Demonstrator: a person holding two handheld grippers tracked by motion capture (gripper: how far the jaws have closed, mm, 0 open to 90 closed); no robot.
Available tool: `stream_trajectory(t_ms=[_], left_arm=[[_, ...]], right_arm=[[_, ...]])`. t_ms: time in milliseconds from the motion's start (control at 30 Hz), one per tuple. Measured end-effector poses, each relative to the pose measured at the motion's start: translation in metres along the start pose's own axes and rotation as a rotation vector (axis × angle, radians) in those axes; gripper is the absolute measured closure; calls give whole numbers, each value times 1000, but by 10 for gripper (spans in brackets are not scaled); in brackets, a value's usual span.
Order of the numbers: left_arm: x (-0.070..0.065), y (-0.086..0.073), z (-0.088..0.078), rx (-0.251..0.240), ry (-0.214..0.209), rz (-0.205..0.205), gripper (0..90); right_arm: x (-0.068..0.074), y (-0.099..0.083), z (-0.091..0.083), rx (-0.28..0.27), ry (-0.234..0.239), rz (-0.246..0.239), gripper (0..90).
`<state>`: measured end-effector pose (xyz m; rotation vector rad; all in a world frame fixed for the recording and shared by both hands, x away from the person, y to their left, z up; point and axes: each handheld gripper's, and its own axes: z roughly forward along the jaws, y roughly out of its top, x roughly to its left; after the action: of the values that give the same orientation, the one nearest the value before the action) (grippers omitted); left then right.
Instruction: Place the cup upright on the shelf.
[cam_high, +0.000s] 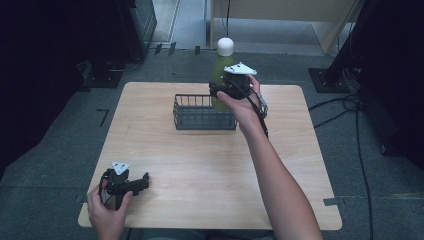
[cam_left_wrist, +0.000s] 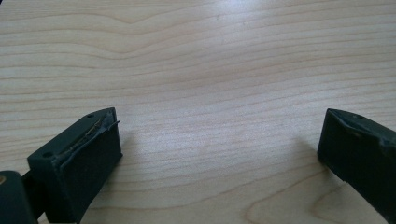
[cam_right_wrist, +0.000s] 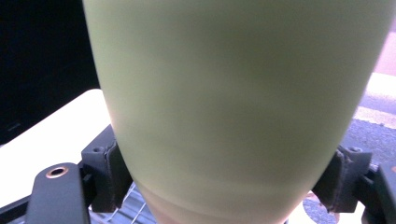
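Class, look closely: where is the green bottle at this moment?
In the high view, the green bottle is held upright in the right hand-held gripper, above the wire basket's right end, far-centre of the table.

Wire basket (cam_high: 204, 113) mid-table toward the far edge, bottle (cam_high: 223, 67) above its right end.

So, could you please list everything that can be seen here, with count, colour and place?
Bottle: one, green with a white cap, held upright over the right end of the basket, between the right gripper's jaws.
Basket: one, dark wire, on the far middle of the table.
Table: one, light wood, on a grey floor.
Cables: several, black, on the floor to the right of the table.
Right gripper: one, black with a grey plate, shut on the bottle.
Left gripper: one, black, open, at the near left corner of the table.
Hands: two, left hand and right hand, each holding a gripper.
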<state>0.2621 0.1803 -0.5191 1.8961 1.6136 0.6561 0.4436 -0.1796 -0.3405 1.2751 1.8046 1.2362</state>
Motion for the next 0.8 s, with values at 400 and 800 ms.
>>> stream_trajectory(t_ms=[400, 800], left_arm=[[0, 0, 0, 5, 0, 6, 0], [0, 0, 0, 4, 0, 4, 0]], right_arm=[[-9, -16, 21, 31, -36, -2, 200], [-11, -36, 34, 72, -31, 6, 200]])
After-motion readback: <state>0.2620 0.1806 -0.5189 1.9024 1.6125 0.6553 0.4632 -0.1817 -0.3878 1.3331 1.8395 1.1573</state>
